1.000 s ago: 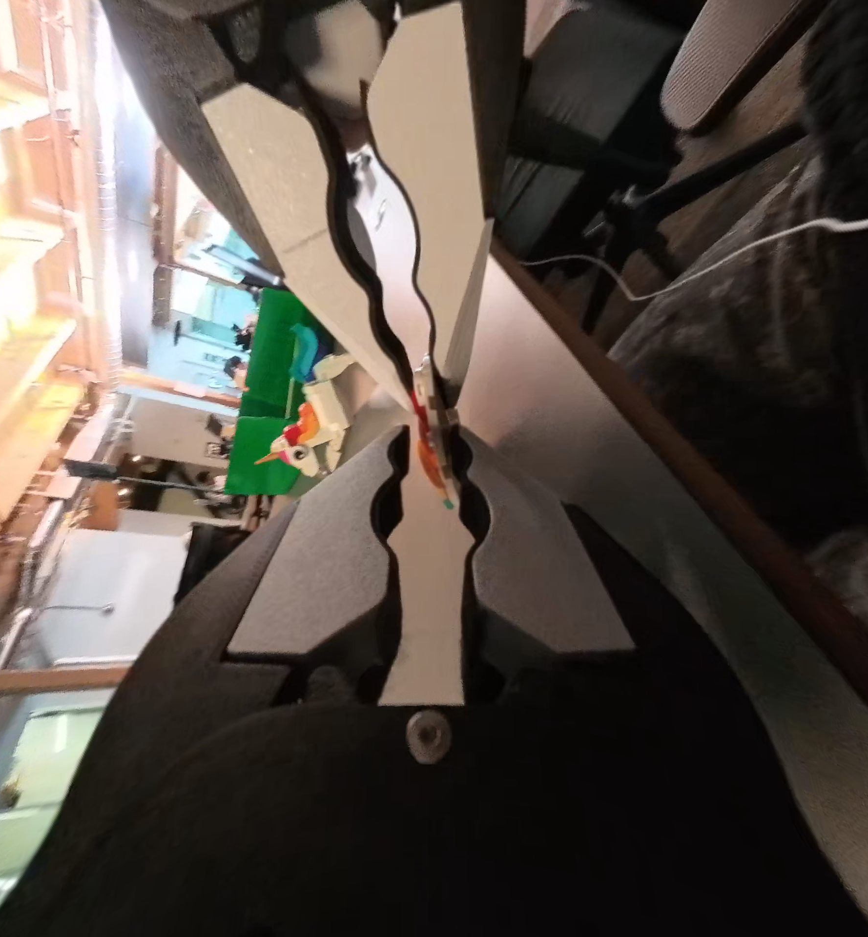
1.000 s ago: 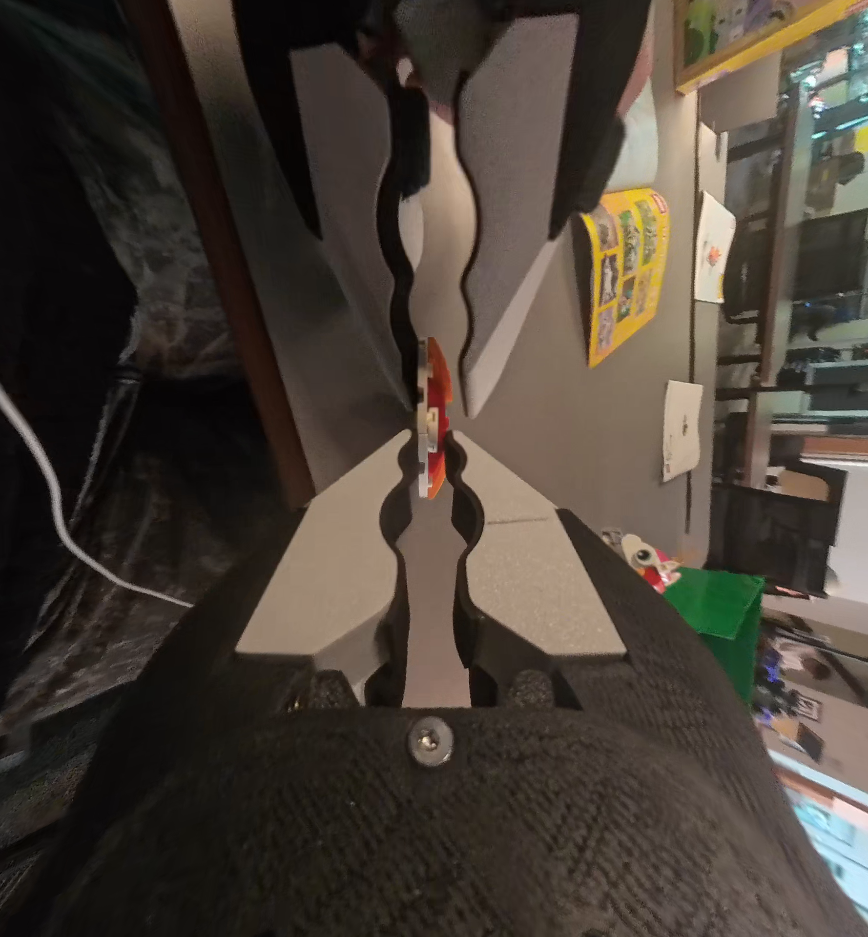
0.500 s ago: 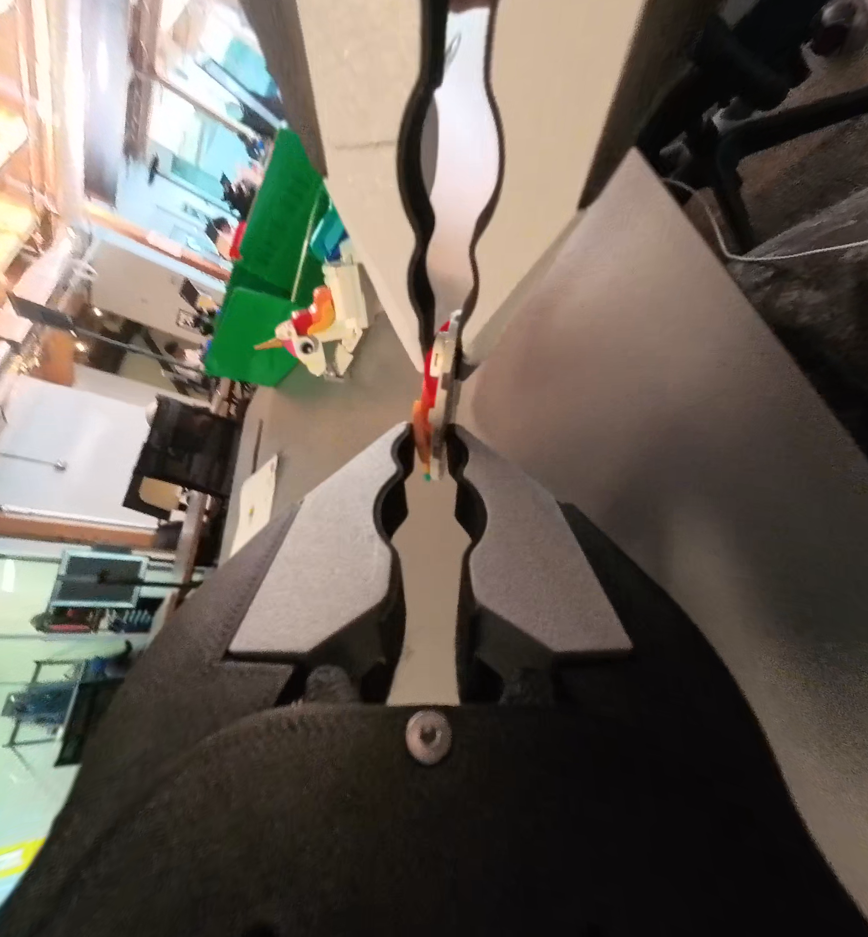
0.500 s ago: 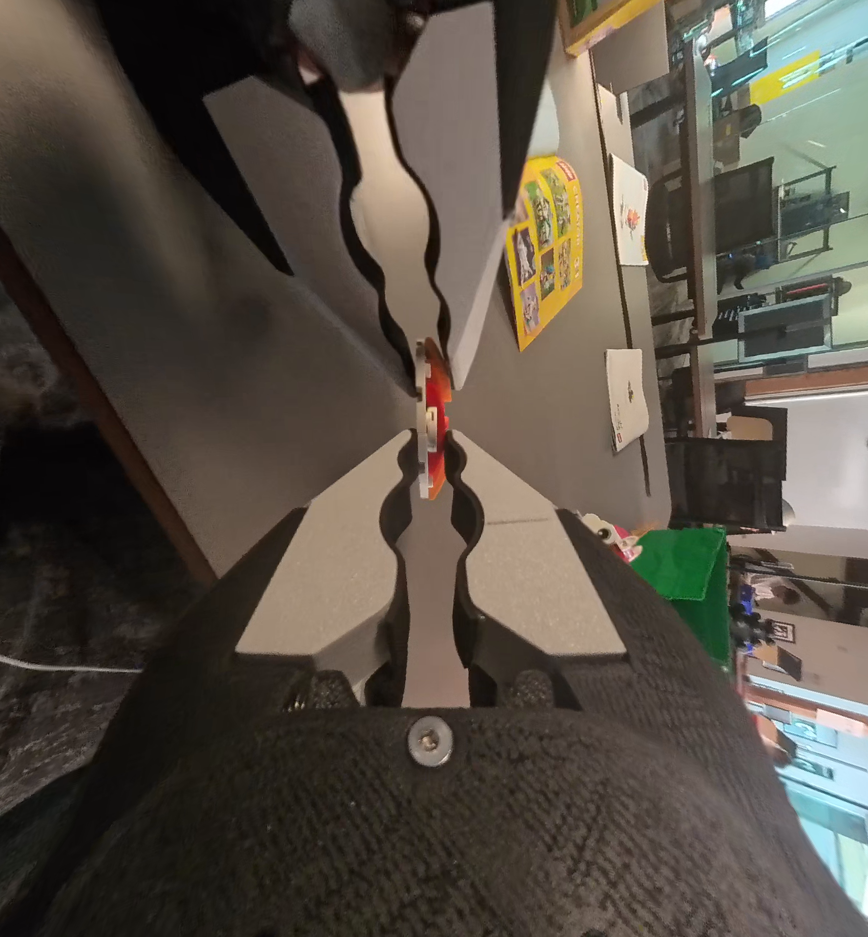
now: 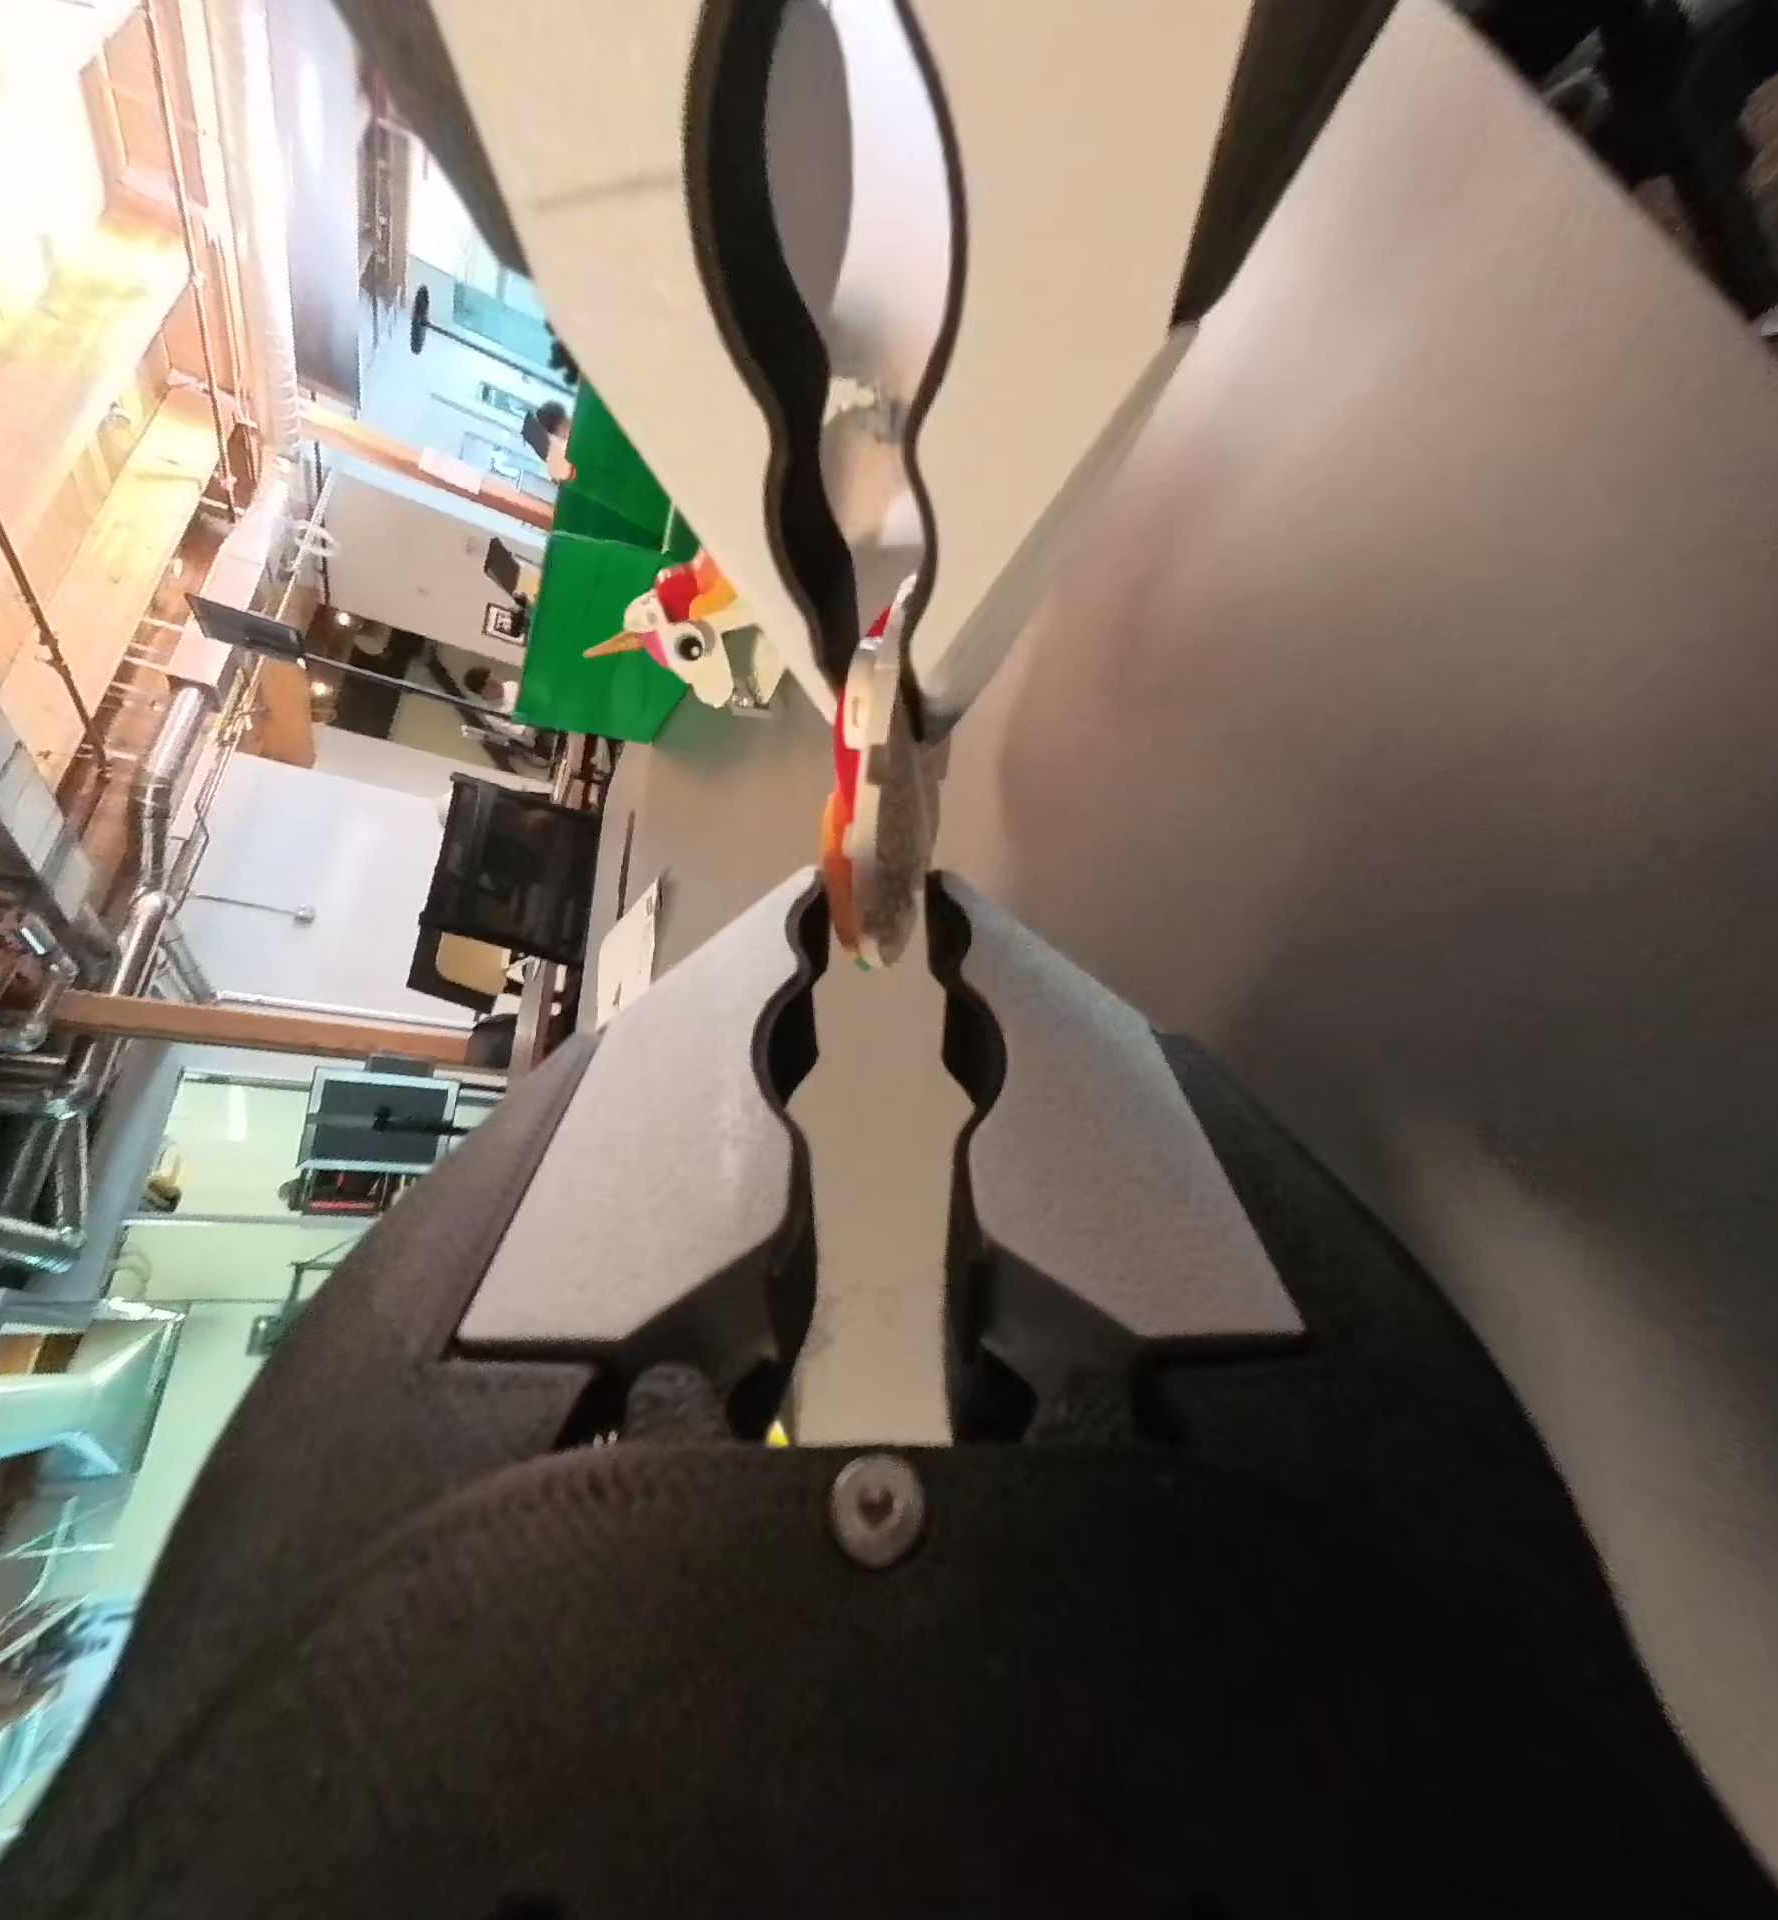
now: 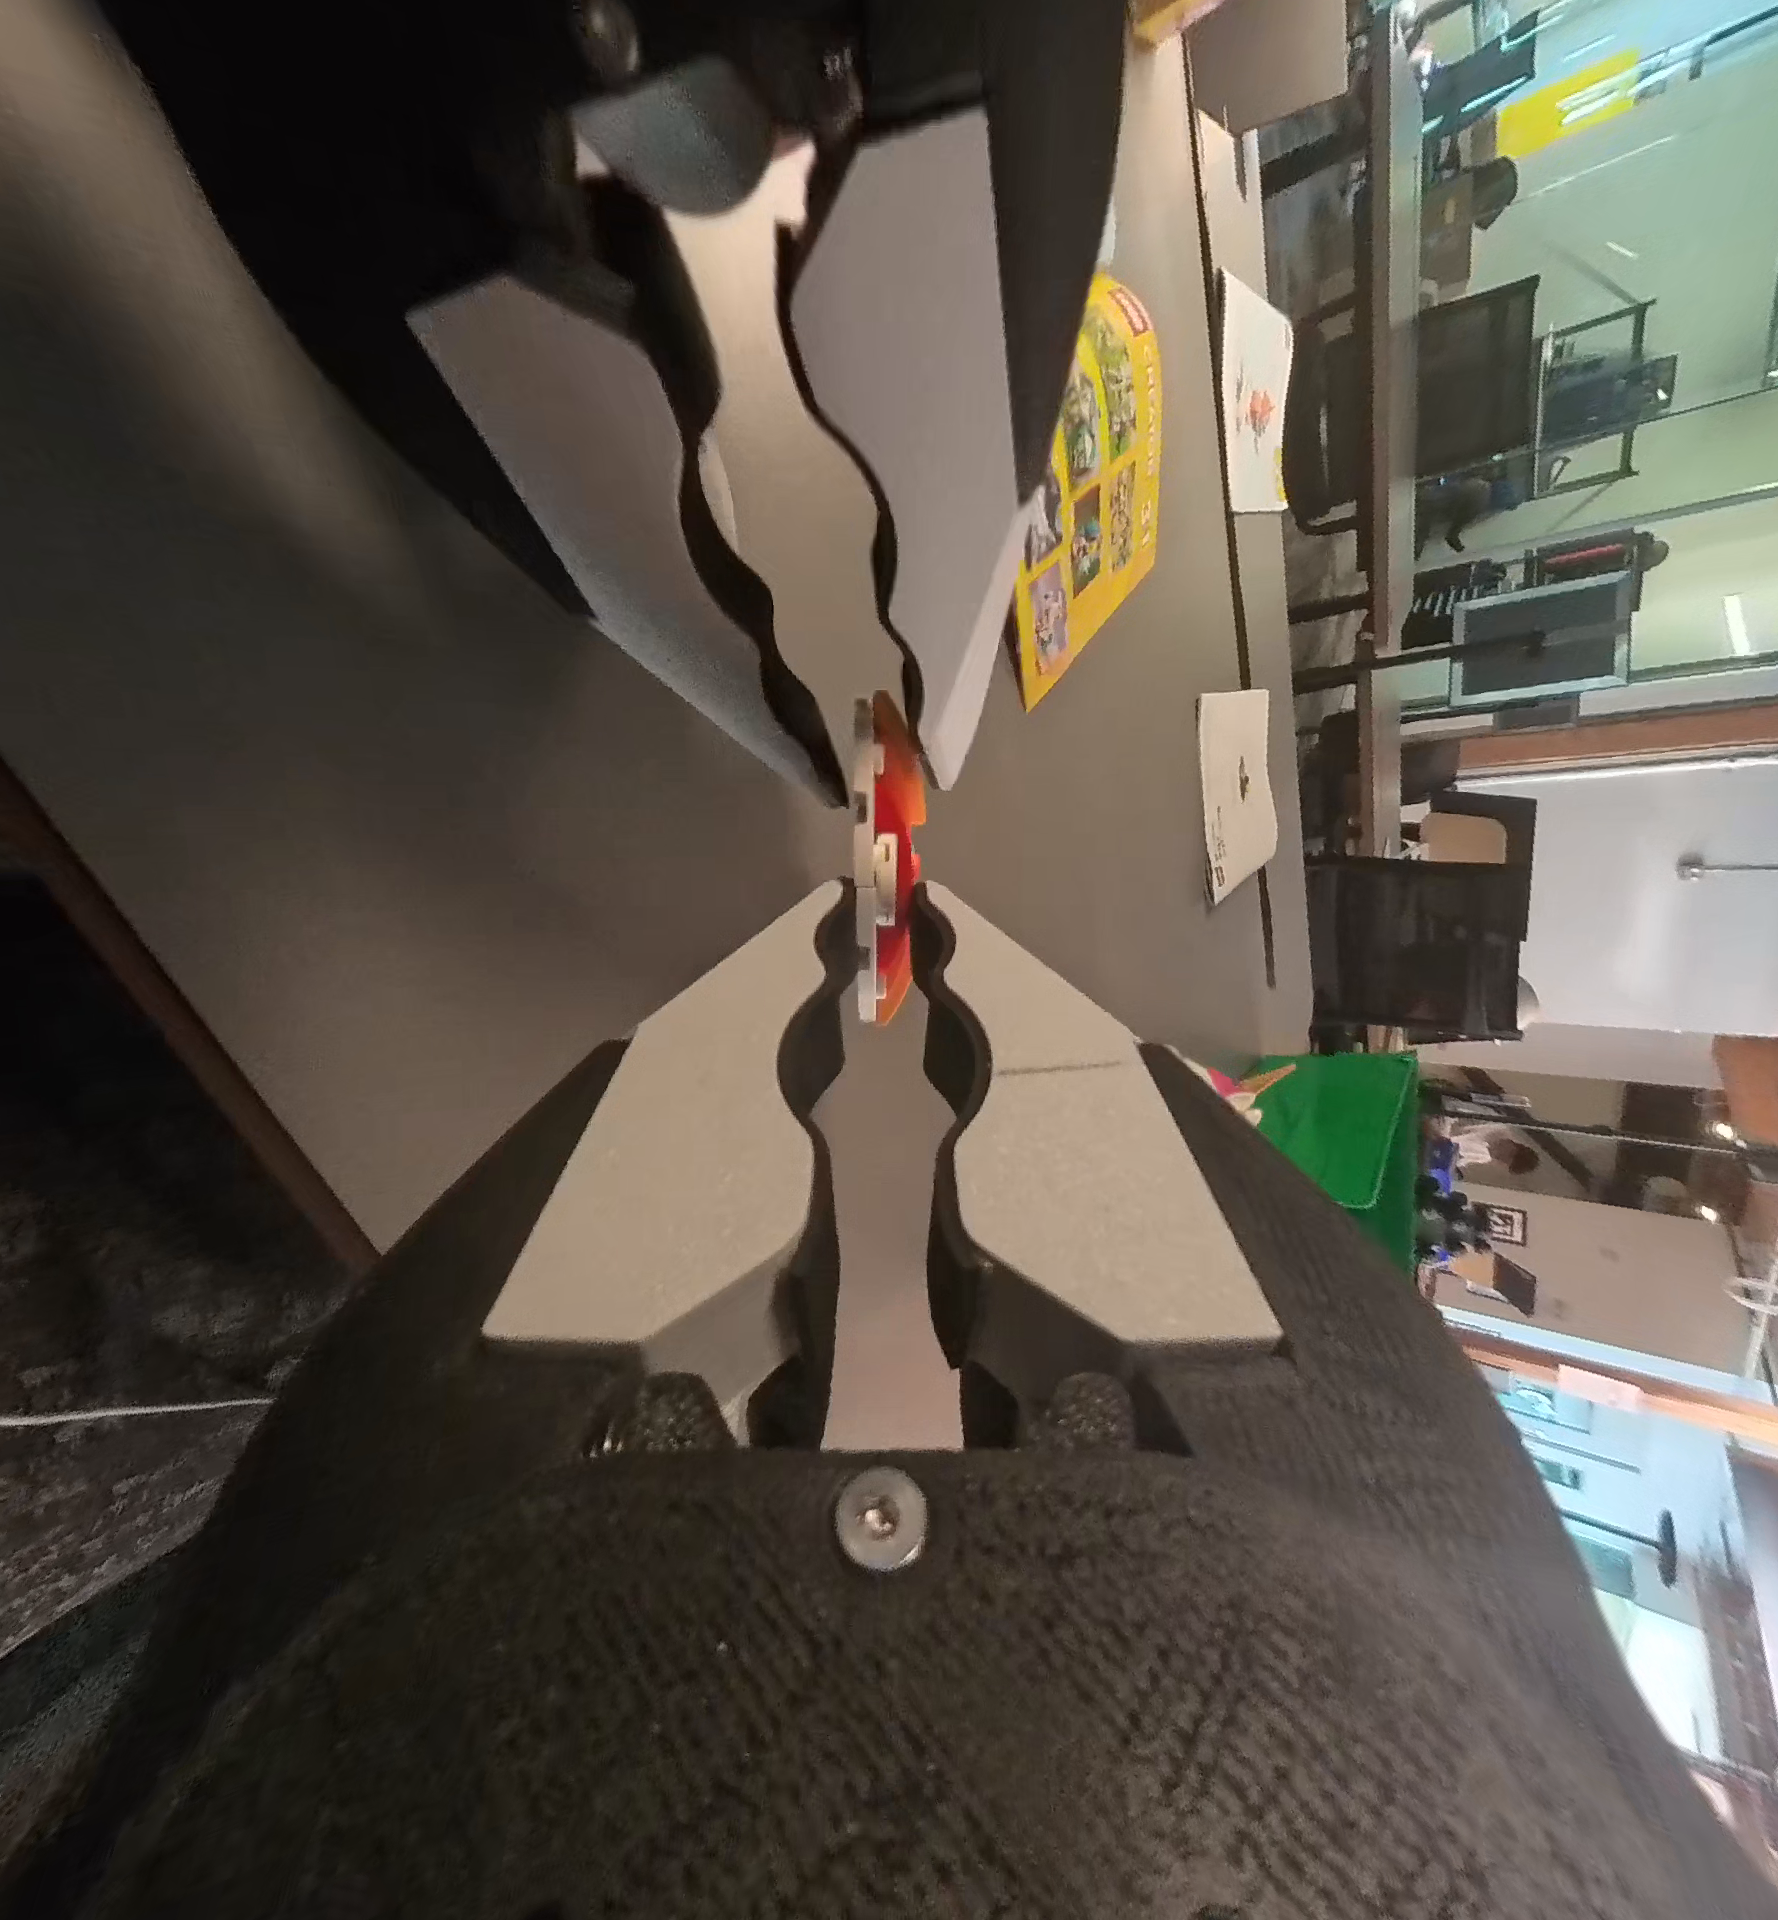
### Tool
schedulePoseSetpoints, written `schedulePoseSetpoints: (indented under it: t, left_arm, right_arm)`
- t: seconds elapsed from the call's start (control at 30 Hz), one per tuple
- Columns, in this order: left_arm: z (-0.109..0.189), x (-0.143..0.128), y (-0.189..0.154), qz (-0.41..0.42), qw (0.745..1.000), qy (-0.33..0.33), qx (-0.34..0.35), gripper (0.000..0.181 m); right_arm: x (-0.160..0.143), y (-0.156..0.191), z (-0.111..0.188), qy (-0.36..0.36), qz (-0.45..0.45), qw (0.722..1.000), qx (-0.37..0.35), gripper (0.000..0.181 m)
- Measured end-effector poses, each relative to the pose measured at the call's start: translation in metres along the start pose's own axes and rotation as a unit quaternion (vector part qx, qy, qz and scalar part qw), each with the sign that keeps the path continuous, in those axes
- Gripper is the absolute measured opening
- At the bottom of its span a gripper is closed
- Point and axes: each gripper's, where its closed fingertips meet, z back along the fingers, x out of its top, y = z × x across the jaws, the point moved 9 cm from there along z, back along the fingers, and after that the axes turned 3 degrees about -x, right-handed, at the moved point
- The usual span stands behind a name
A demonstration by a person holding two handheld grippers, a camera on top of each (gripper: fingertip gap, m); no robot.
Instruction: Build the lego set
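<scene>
Red-and-white brick piece (image 5: 869,800) pinched from both ends above the grey worktop (image 5: 1436,727).

Left wrist view: the left gripper (image 5: 872,904) is narrow, clamped on the piece's near end; the right gripper (image 5: 885,665) meets it from opposite, with the unicorn model (image 5: 693,644) well apart. Right wrist view: the right gripper (image 6: 883,914) is likewise closed on the piece (image 6: 885,862). Pressing should go straight along the studs, I judge, without twisting.
</scene>
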Motion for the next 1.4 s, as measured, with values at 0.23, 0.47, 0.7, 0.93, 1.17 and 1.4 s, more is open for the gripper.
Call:
schedulePoseSetpoints:
  t: [0.23, 0.47, 0.7, 0.93, 1.17, 1.4]
  left_arm:
    - [-0.003, 0.002, -0.003, -0.022, 0.999, 0.029, 0.013, 0.017]
    - [0.0, -0.002, 0.013, 0.019, 1.0, 0.013, 0.014, 0.012]
    - [0.005, -0.02, 0.019, -0.013, 0.999, -0.029, 0.024, 0.012]
    - [0.005, -0.017, 0.012, -0.049, 0.998, -0.036, 0.01, 0.012]
    - [0.008, -0.013, 0.009, -0.071, 0.996, -0.053, 0.01, 0.012]
    - [0.007, -0.014, 0.007, -0.104, 0.991, -0.087, -0.006, 0.012]
  right_arm:
    - [0.01, 0.007, -0.005, 0.024, 0.023, 0.999, -0.021, 0.007]
    - [-0.006, -0.022, -0.004, -0.022, -0.066, 0.996, 0.047, 0.024]
    - [-0.109, -0.141, -0.041, 0.05, -0.235, 0.965, 0.105, 0.052]
    - [-0.156, -0.15, -0.107, 0.262, -0.209, 0.891, 0.306, 0.064]
    - [-0.167, -0.142, -0.121, 0.307, -0.214, 0.852, 0.366, 0.037]
    - [-0.098, -0.138, -0.077, 0.0, -0.336, 0.884, 0.324, 0.036]
